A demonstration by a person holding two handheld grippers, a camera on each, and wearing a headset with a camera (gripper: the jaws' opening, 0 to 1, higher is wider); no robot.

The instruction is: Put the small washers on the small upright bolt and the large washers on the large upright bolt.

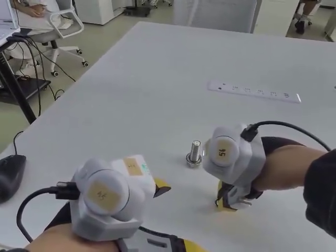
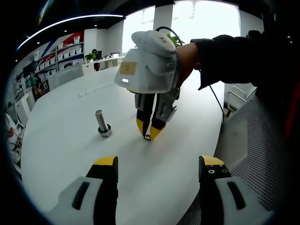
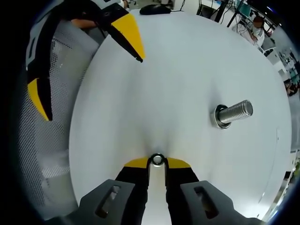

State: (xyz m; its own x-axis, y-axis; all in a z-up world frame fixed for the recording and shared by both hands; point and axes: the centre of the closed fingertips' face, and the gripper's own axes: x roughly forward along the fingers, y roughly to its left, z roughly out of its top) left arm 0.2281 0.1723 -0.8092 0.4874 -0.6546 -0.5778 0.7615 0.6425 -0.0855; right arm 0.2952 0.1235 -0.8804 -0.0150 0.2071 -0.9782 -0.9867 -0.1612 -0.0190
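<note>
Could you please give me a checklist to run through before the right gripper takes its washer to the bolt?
1. Grip: the washer sits between the fingers of the right gripper: ok.
2. Target: the bolt stands upright on the table: ok.
3. Path: bare table between right gripper and bolt: ok.
4. Clearance: the left gripper is open, to one side: ok.
5. Fit: washer size matches this bolt: cannot tell.
6. Lift: washer off the table: cannot tell.
</note>
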